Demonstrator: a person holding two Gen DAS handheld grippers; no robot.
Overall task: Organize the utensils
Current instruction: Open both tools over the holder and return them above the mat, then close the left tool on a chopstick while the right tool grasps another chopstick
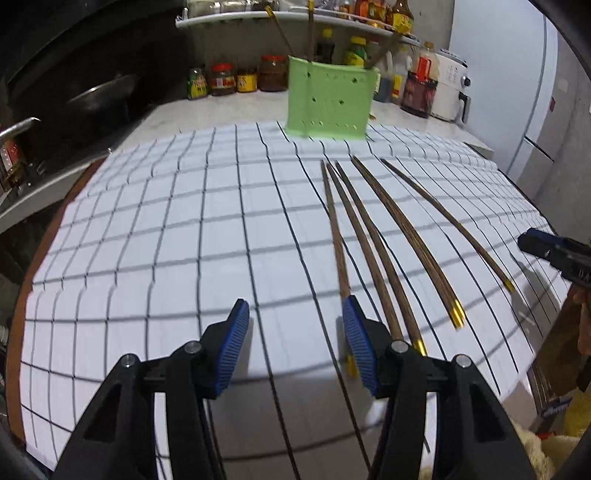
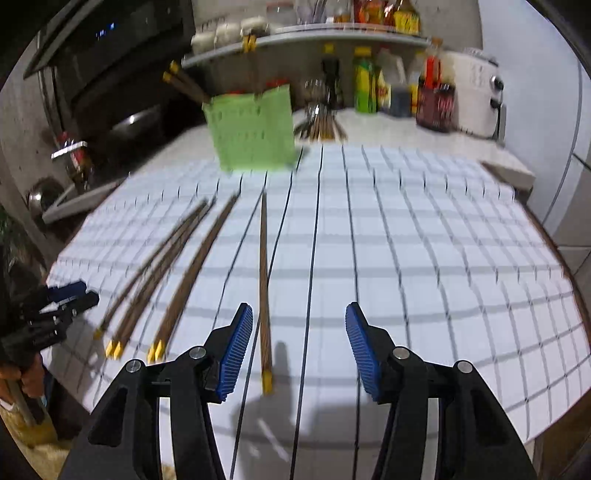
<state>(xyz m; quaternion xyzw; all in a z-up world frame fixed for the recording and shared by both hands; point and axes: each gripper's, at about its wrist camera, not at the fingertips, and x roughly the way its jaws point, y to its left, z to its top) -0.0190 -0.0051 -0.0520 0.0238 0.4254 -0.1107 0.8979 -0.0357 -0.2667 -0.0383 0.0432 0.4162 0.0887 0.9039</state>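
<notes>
Several brown chopsticks [image 1: 373,254] with gold ends lie side by side on a white checked cloth [image 1: 166,221]. My left gripper [image 1: 294,306] hovers open over the cloth just left of them, and the nearest chopstick [image 1: 338,251] runs behind its right finger. A green perforated holder [image 1: 328,99] stands upright at the cloth's far edge with a few chopsticks in it. My right gripper [image 2: 299,306] is open, and a single chopstick [image 2: 264,277] lies beneath it close to the left pad, untouched. The other chopsticks [image 2: 184,266] lie to its left, with the holder [image 2: 251,129] beyond.
Jars and sauce bottles [image 1: 236,79] line the back counter under a shelf [image 1: 258,16]. A white appliance [image 1: 450,88] stands at the back right, a stove with a pan [image 1: 99,96] at the left. A bunch of utensils [image 2: 321,122] lies behind the holder.
</notes>
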